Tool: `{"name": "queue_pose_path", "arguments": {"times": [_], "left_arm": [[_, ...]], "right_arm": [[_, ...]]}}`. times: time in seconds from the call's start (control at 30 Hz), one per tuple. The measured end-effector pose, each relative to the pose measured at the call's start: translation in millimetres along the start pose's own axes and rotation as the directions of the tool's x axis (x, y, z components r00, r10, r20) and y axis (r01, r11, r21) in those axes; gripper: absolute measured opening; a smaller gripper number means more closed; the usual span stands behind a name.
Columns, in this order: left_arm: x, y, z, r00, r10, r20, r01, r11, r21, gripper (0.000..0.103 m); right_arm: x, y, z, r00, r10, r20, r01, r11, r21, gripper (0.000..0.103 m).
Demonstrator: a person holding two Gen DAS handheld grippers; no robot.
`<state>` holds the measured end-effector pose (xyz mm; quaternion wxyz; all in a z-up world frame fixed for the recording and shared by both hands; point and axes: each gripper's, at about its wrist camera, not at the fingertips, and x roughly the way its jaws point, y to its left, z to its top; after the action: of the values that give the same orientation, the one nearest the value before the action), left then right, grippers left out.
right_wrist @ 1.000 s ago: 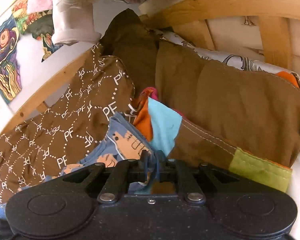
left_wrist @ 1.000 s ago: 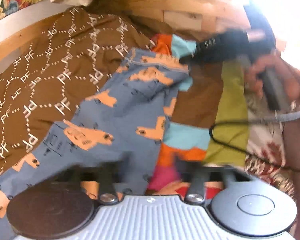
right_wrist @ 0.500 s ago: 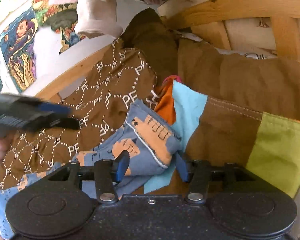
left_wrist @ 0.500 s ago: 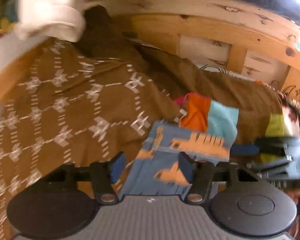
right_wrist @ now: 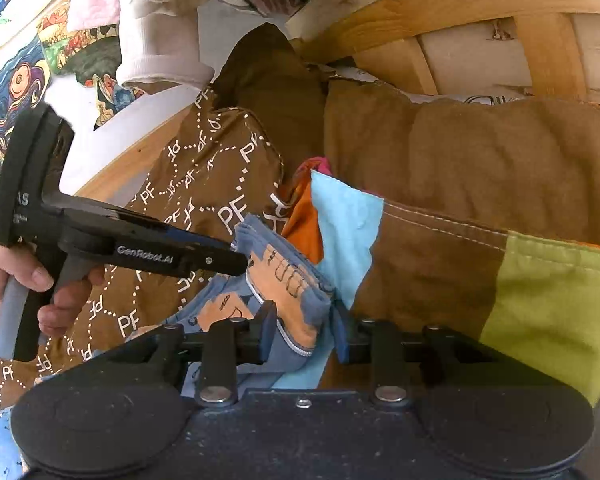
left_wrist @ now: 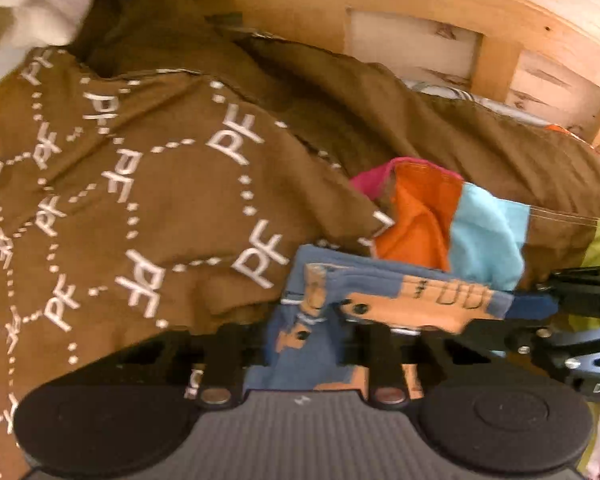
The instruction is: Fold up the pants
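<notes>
- Pants [right_wrist: 288, 292], blue with orange animal prints, lie bunched on a bed, their doubled edge running left to right directly ahead of both grippers, so the fold's long axis sits crosswise to both sets of fingers.
- The right gripper [right_wrist: 304, 332] straddles the right end of that edge; its jaws stand narrow on either side of the cloth, but a gap shows beside the blue pads, so I judge it not clamped.
- The left gripper [left_wrist: 300, 344] faces the same bundle from the other side. In the right wrist view its fingers look drawn close together with their tips at the left end of the folded edge, yet whether cloth is pinched between them I cannot tell; its own view is blurred.
- Both grippers are about equally near, one at each end of the edge, which suits laying or smoothing the fold along that axis.
- Beneath the pants lie a brown "PF" patterned cover [left_wrist: 140, 200] and a patchwork quilt [right_wrist: 540, 300] of turquoise, orange, brown and green patches, both soft and rumpled, so the fold may slide or sag.
- Behind stands a wooden slatted bed frame [right_wrist: 540, 52], with pale garments [right_wrist: 160, 40] hanging above and colourful pictures [right_wrist: 16, 92] on the wall at left.
</notes>
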<state>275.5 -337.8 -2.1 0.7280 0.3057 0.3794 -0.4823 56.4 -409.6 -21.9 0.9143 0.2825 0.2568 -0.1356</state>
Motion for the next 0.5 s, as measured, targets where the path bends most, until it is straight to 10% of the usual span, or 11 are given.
{"name": "queue_pose_path", "arguments": {"times": [0.27, 0.5], "left_arm": [[-10.5, 15.8, 1.8, 1.000, -0.006, 0.030, 0.009, 0.995, -0.101, 0.009], [-6.2, 17.6, 10.9, 0.999, -0.024, 0.022, 0.025, 0.998, -0.057, 0.019]], "right_arm": [[0.3, -8.0, 2.1, 1.000, 0.024, 0.008, -0.025, 0.997, 0.069, 0.020], [1.8, -6.9, 2.6, 1.000, 0.026, 0.014, -0.027, 0.997, 0.067, 0.021]]}}
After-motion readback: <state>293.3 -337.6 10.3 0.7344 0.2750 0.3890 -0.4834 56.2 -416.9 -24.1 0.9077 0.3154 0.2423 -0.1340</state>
